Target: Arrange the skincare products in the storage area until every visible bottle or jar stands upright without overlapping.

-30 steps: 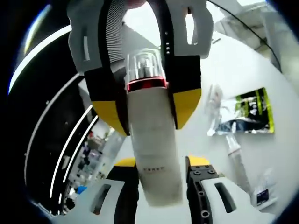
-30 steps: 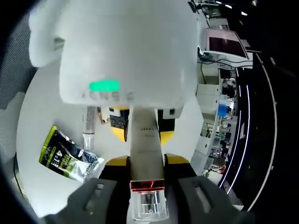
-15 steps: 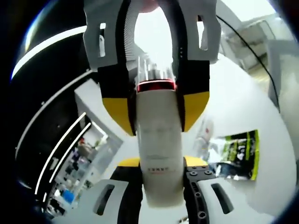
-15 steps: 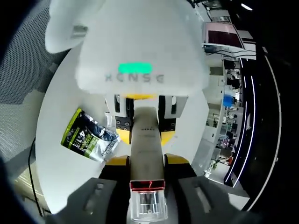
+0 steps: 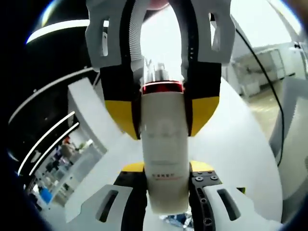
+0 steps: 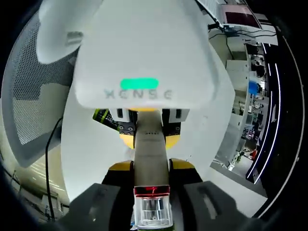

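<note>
Bottle [image 5: 163, 159] is the whole matter here: a pale, slim one with a red band and a clear cap, held off the white table [image 5: 240, 144] between the two tools. In the left gripper view the left gripper [image 5: 166, 175] has its jaws narrow, pressed against the lower body of the bottle, while the right gripper [image 5: 163, 115] reaches in from above and pinches it just below the red band. The right gripper view shows the same pairing from the other end, with the right gripper [image 6: 151, 171] closed on the bottle [image 6: 150, 159] near the cap and the left gripper [image 6: 147, 127] clamped further along.

Two grips on one bottle mean any twist between the hands could lever it loose, so both hands should turn together until the cap points straight up. The better course, I judge, is to bring the base flat onto bare table, well apart from the green packet [image 6: 103, 118] beyond, and release one grip only once the bottle bears its own weight. Its tall, narrow shape looks likely to tip if let go while tilted.
</note>
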Demonstrator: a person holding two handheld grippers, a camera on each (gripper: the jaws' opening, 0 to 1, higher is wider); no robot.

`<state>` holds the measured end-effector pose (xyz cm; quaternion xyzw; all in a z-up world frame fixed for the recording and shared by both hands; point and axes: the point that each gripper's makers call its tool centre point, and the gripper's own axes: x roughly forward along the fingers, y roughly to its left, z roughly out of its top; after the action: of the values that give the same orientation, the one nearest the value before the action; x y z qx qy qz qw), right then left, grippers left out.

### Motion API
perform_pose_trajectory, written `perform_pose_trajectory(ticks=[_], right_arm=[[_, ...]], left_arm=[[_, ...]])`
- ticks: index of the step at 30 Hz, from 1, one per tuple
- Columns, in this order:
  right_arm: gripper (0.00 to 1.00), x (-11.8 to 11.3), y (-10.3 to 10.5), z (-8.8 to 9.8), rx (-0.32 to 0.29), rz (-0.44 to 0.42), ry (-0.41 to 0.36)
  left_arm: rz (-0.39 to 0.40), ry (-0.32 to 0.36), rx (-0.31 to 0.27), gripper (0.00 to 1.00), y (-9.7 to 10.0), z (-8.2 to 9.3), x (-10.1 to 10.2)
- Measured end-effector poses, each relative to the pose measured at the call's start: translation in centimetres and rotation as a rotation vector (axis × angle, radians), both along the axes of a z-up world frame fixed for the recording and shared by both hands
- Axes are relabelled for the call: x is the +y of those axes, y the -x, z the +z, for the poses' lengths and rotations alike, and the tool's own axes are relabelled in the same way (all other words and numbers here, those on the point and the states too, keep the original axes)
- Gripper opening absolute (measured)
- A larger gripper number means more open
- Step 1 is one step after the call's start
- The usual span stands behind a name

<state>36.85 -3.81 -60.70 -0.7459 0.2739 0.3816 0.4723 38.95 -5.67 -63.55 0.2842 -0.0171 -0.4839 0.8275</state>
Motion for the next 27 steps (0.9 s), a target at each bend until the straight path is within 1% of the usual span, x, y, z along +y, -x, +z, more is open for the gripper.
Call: perform_pose_trajectory(ticks=[3,5,8,9,10,11,12,13,14,16,18,20,23,24,25,26,27], right_arm=[[0.26,-1.0,0.7,-0.4,0.008,-0.016,0.017],[0.26,-1.9,1.2,-0.8,0.014,-0.015,0.044],[0.26,-3.2,1.9,-1.7,0.049,-0.041,0.065],[0.26,-3.7,2.1,-2.1,0.060,-0.045,0.082],[0.26,-4.1,2.2,-2.3,0.065,-0.048,0.088],[0.26,-4.5,2.3,-2.7,0.077,-0.056,0.095],[0.26,-4.9,2.5,-3.1,0.093,-0.071,0.104],[0.26,-5.3,2.8,-3.4,0.111,-0.085,0.113],[0.26,-5.7,2.9,-3.9,0.134,-0.104,0.108],[0.26,-6.2,3.2,-4.5,0.172,-0.129,0.100],[0.26,-7.0,3.3,-5.1,0.207,-0.153,0.120],[0.26,-7.5,3.3,-5.7,0.248,-0.181,0.136],[0.26,-7.9,3.1,-6.3,0.298,-0.208,0.175],[0.26,-7.8,3.1,-6.5,0.315,-0.214,0.189],[0.26,-7.7,3.0,-6.7,0.329,-0.225,0.193],[0.26,-7.6,3.1,-6.9,0.351,-0.238,0.199],[0.26,-7.4,3.0,-7.0,0.363,-0.238,0.205]], left_arm=[[-0.005,0.023,0.015,0.28,0.6,-0.5,-1.3],[-0.015,0.035,0.021,0.28,1.2,-0.9,-2.2],[-0.039,0.058,0.043,0.29,1.9,-1.8,-3.7],[-0.050,0.078,0.056,0.29,2.2,-2.2,-4.4],[-0.048,0.086,0.055,0.29,2.3,-2.5,-4.8],[-0.052,0.105,0.074,0.29,2.5,-2.9,-5.4],[-0.054,0.110,0.084,0.29,2.5,-3.1,-5.6],[-0.069,0.109,0.091,0.29,2.7,-3.5,-6.3],[-0.076,0.113,0.100,0.29,2.9,-3.8,-6.7],[-0.105,0.139,0.151,0.29,3.5,-4.8,-7.6],[-0.132,0.163,0.182,0.29,3.9,-5.3,-8.4],[-0.140,0.192,0.232,0.28,4.0,-5.9,-9.1],[-0.137,0.223,0.279,0.28,3.9,-6.5,-9.7],[-0.142,0.245,0.308,0.28,4.0,-6.7,-9.8],[-0.146,0.253,0.318,0.28,4.0,-6.8,-9.8],[-0.162,0.272,0.349,0.28,4.2,-7.0,-9.9],[-0.158,0.271,0.338,0.28,4.0,-7.1,-9.7]])
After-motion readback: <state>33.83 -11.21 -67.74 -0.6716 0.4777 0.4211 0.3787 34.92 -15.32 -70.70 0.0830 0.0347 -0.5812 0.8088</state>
